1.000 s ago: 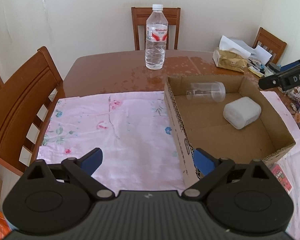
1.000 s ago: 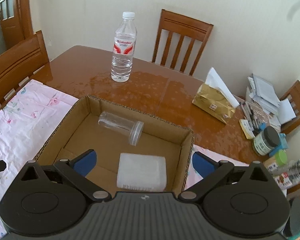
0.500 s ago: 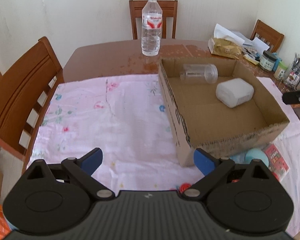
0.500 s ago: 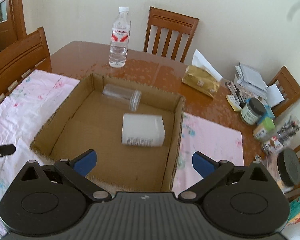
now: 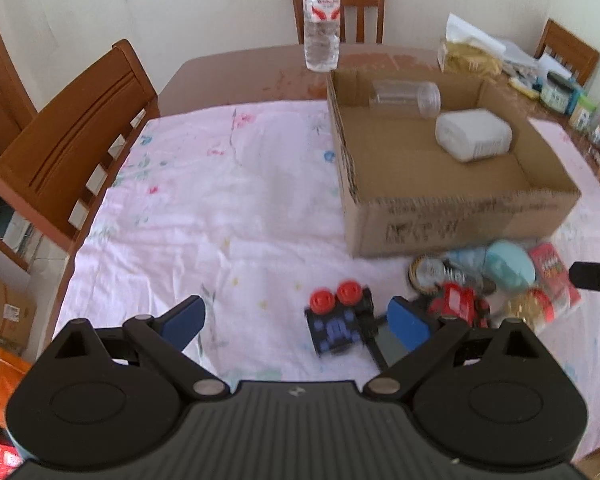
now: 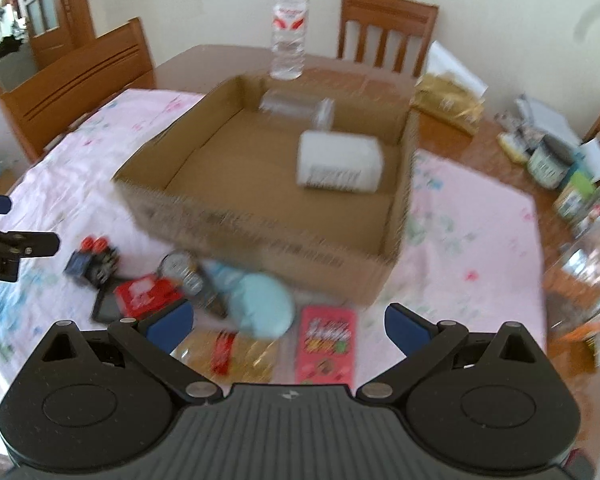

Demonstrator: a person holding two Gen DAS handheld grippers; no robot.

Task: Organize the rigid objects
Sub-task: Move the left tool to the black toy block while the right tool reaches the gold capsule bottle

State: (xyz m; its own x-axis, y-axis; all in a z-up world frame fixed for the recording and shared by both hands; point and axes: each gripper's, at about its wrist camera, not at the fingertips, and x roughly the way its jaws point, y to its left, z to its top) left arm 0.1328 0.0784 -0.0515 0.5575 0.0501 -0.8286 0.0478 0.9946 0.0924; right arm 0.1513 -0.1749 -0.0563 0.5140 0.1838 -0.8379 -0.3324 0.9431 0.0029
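Pulled back and up from a second ago in both views, bringing the heap of small items in front of the box into sight where only cloth and carton showed before. From the left wrist: left gripper (image 5: 296, 320) spread wide and empty, hanging above the pink floral cloth (image 5: 204, 200), with the black toy with red knobs (image 5: 338, 320) lying between its blue pads and nearer the right one. Just beyond, a huddle of a red toy (image 5: 458, 304), a round tin (image 5: 428, 274), a pale blue pouch (image 5: 508, 266) and a red packet (image 5: 550, 270), all close against the near wall of the cardboard box (image 5: 440, 224). Inside the box already, a clear jar (image 5: 406, 98) on its side at the back and a white container (image 5: 474, 138) beside it. From the right wrist, blurred with motion: right gripper (image 6: 288, 324) likewise splayed and holding nothing, poised over the same pale blue pouch (image 6: 260, 308), a pink packet (image 6: 326, 344) and a gold wrapper (image 6: 228, 354); a water bottle (image 6: 288, 28) upright on bare wood behind the box. Judged as the stage between placements, two pieces stowed and the heap not yet begun. Next, probably, a descent onto one hard piece, the black toy being handiest for the left, calling for a straight drop and a square pinch without dragging the neighbours.
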